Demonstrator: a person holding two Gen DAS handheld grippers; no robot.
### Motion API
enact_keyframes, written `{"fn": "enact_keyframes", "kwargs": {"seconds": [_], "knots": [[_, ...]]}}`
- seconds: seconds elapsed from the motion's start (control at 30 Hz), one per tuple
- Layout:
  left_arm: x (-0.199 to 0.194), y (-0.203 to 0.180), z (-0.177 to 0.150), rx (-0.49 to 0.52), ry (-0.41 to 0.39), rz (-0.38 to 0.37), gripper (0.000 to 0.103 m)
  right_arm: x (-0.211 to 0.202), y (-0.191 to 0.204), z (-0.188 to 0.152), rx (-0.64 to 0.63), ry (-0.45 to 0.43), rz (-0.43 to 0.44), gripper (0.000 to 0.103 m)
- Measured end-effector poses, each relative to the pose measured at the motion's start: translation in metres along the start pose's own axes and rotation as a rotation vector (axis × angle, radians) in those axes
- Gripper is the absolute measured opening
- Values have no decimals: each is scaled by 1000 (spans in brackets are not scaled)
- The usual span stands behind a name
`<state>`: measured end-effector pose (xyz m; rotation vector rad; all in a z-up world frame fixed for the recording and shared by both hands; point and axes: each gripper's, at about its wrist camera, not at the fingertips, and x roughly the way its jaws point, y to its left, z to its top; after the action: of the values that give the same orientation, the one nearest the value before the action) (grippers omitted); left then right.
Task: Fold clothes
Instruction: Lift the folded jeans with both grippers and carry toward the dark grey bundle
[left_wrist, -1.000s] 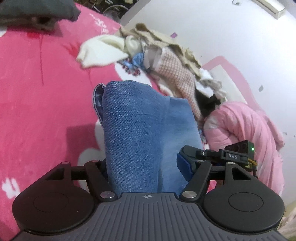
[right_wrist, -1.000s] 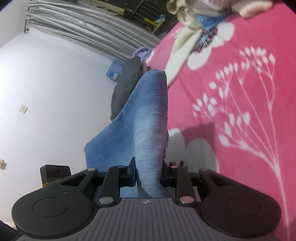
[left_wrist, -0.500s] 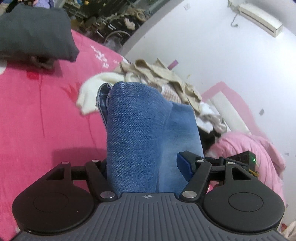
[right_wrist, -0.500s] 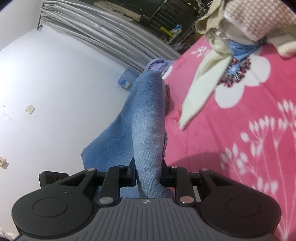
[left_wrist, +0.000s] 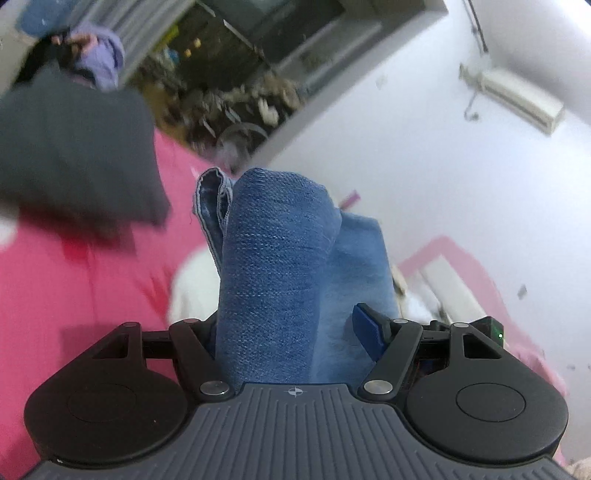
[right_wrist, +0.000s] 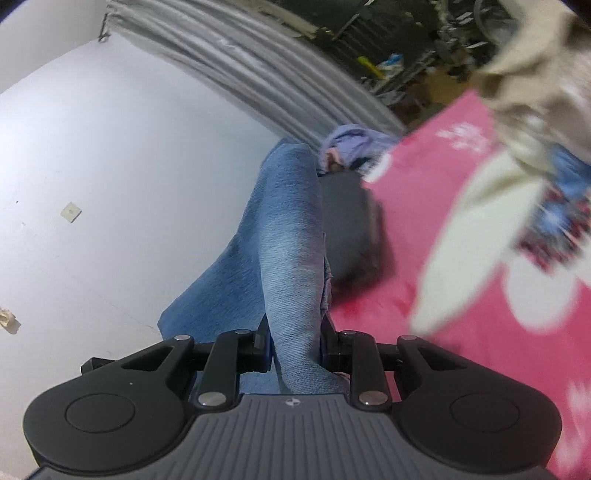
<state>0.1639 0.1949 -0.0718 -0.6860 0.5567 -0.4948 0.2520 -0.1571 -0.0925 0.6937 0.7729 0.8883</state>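
- The left tool (left_wrist: 291, 328) is clenched on a thick folded bundle of the denim garment (left_wrist: 273, 266); the jaws stand wide only because so many layers are packed between them, and the blue pad (left_wrist: 365, 332) on one side presses into the cloth.
- The right tool (right_wrist: 293, 345) grips a narrower roll of the same denim garment (right_wrist: 288, 258), both black fingers pinching it from either side.
- The garment hangs between the two tools, lifted clear above the pink bed cover (left_wrist: 81, 288); in my judgement it is carried as a finished or nearly finished fold, two grips keeping the layers from sliding apart.
- The denim is mid-blue, faded paler along the ridge, with a visible diagonal weave; it is stiff enough to hold a rounded hump ahead of each tool rather than drooping at once. A stitched hem (left_wrist: 212, 199) curls out on the left-hand side in the left wrist view.
- The bed cover looks like soft fleece, bright pink with white flower prints (right_wrist: 539, 291).
- A dark grey folded garment (left_wrist: 74, 162) lies flat on the bed beyond the denim, probably the stack for finished items.
- A loose heap of unfolded clothes (right_wrist: 535, 92), beige and cream, sits at the far right, blurred.
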Motion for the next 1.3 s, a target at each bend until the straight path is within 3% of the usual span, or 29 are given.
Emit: {"fn": "enact_keyframes", "kwargs": {"seconds": [0.3, 0.53, 0.63, 0.7, 0.77, 0.83, 0.9, 1.0, 1.13, 1.3], "knots": [[-9, 56, 151, 32, -133, 162, 68, 178, 31, 105, 11, 40, 115, 26], [15, 121, 219, -46, -141, 232, 68, 280, 4, 149, 120, 90, 117, 26], [30, 152, 226, -57, -119, 268, 68, 310, -19, 152, 172, 110, 90, 26], [44, 176, 222, -63, -73, 340, 69, 328, -38, 150, 160, 134, 36, 26], [56, 201, 213, -82, -29, 424, 70, 344, -62, 144, 156, 155, -40, 30], [61, 223, 202, -118, 3, 488, 70, 350, -87, 140, 194, 171, -53, 40], [46, 227, 201, -126, -38, 448, 71, 345, -103, 140, 219, 146, -24, 42], [17, 220, 206, -118, -123, 432, 78, 322, -113, 149, 234, 40, 9, 54], [6, 185, 208, -15, -139, 424, 77, 290, -113, 166, 197, -94, 25, 48], [17, 153, 186, 113, -88, 412, 79, 306, -86, 165, 31, 65, 5, 48]]}}
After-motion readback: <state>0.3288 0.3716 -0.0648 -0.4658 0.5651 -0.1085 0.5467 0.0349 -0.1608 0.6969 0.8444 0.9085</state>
